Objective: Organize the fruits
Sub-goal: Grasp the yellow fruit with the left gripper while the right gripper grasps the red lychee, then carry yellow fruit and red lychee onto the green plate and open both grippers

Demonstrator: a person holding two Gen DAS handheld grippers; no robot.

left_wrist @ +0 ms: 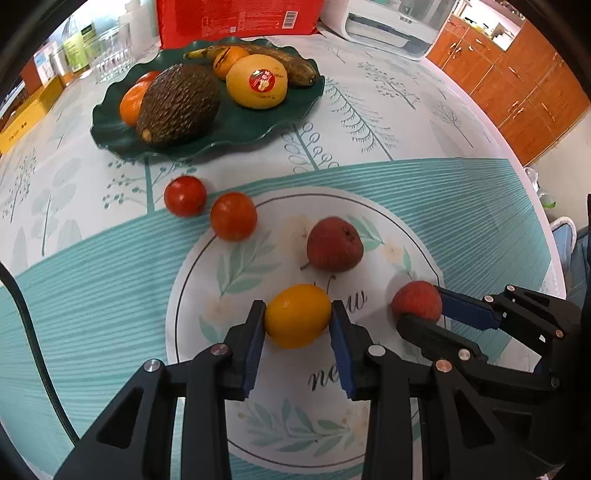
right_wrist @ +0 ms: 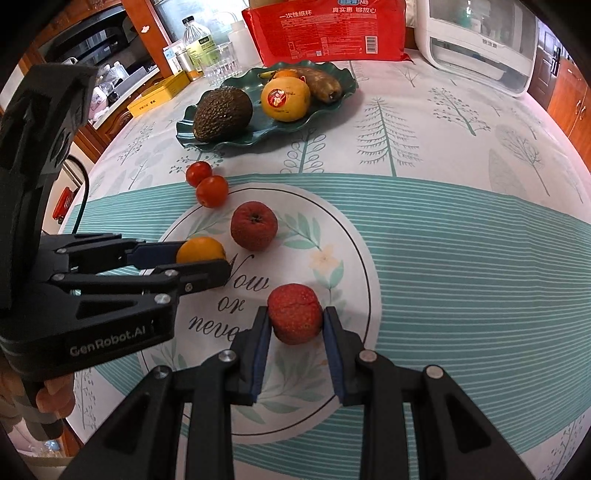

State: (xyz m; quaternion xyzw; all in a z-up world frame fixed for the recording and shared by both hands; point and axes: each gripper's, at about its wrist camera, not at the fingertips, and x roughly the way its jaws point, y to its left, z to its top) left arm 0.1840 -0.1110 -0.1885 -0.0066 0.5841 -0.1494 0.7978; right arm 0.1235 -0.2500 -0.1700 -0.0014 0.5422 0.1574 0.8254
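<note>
My left gripper (left_wrist: 298,314) is shut on a small yellow-orange fruit (left_wrist: 297,325), both blue pads pressed against its sides on the tablecloth. Just to its right, my right gripper (right_wrist: 295,317) is shut on a rough red fruit (right_wrist: 294,306). A second, darker red fruit (left_wrist: 334,243) lies loose a little beyond them. Two cherry tomatoes (left_wrist: 184,195) (left_wrist: 233,216) sit side by side further left. At the back, a dark green wavy plate (left_wrist: 240,129) holds an avocado (left_wrist: 179,105), a stickered yellow citrus (left_wrist: 256,81), tangerines and a banana.
Behind the plate stand a red packet (left_wrist: 236,18), drinking glasses (left_wrist: 110,51) and bottles. A white appliance (left_wrist: 395,26) sits at the back right. The round table's edge (left_wrist: 532,206) curves away on the right, with wooden cabinets (left_wrist: 517,81) beyond.
</note>
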